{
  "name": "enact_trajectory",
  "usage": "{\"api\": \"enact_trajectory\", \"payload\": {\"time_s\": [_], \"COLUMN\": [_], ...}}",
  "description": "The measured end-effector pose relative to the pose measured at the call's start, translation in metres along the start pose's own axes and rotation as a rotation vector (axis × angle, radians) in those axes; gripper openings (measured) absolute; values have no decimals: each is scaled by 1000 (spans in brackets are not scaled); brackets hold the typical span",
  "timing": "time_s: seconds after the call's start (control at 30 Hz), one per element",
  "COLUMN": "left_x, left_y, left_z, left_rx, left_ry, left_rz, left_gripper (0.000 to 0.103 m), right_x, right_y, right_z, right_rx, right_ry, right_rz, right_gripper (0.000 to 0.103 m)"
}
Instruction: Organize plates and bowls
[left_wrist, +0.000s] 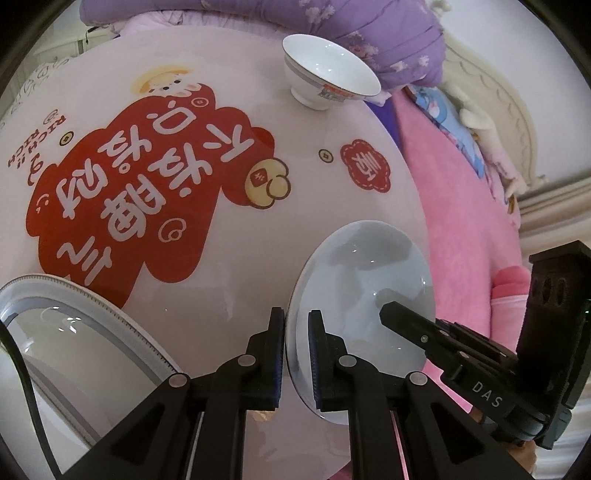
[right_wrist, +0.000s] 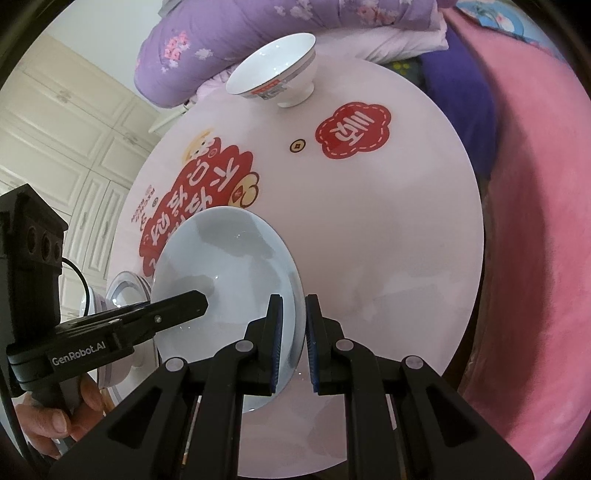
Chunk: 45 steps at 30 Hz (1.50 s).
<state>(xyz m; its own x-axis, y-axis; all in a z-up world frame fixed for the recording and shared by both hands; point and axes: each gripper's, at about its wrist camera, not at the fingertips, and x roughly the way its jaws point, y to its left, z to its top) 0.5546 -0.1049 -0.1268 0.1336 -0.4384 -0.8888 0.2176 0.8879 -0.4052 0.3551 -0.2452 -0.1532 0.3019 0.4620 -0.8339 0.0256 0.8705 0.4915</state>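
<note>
A pale blue plate (left_wrist: 364, 280) is held between both grippers above the pink round table (left_wrist: 229, 266). My left gripper (left_wrist: 296, 325) is shut on the plate's left rim. My right gripper (right_wrist: 293, 314) is shut on the plate's (right_wrist: 225, 266) right rim. The right gripper's finger (left_wrist: 410, 325) shows over the plate in the left wrist view, and the left gripper's finger (right_wrist: 177, 301) shows in the right wrist view. A white bowl (left_wrist: 328, 74) with a label stands at the table's far edge; it also shows in the right wrist view (right_wrist: 275, 70).
A white plate with a grey rim band (left_wrist: 85, 332) lies at the table's near left, also seen in the right wrist view (right_wrist: 125, 284). The table (right_wrist: 388, 240) has a red printed design. Purple bedding (left_wrist: 369, 26) and a pink blanket (right_wrist: 528, 258) border it.
</note>
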Motion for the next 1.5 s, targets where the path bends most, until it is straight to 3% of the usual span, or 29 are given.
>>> {"api": "enact_trajectory", "payload": {"time_s": [0.6,0.67,0.73,0.8,0.83,0.87,0.9,0.93,0.97,1.07,1.5], "left_x": [6,5,5,1,-1,-4,-7,-10,-13,-21,-76], "left_y": [-2,-2,-3,-4,-4,-4,-5,-5,-5,-3,18], "left_z": [7,8,10,10,11,13,13,15,16,23,85], "left_rx": [30,33,33,39,41,42,44,47,49,49,16], "left_ry": [-9,-14,-12,-23,-31,-43,-50,-62,-67,-87,-229], "left_rz": [19,26,35,36,40,42,40,39,36,22,19], "left_gripper": [8,16,38,56,67,72,78,79,81,87,91], "right_x": [1,0,-2,-3,-6,-7,-9,-13,-15,-25,-50], "right_y": [-1,-2,-4,-7,-9,-10,-12,-14,-15,-17,-17], "right_z": [5,7,9,11,13,14,16,18,20,30,115], "right_rx": [2,4,10,18,24,26,29,36,40,47,14], "right_ry": [-5,-15,-19,-26,-34,-38,-48,-65,-77,-116,-232], "right_rz": [6,3,0,-6,-1,2,10,20,27,40,21], "right_gripper": [15,15,17,22,32,50,60,78,88,103,103]}}
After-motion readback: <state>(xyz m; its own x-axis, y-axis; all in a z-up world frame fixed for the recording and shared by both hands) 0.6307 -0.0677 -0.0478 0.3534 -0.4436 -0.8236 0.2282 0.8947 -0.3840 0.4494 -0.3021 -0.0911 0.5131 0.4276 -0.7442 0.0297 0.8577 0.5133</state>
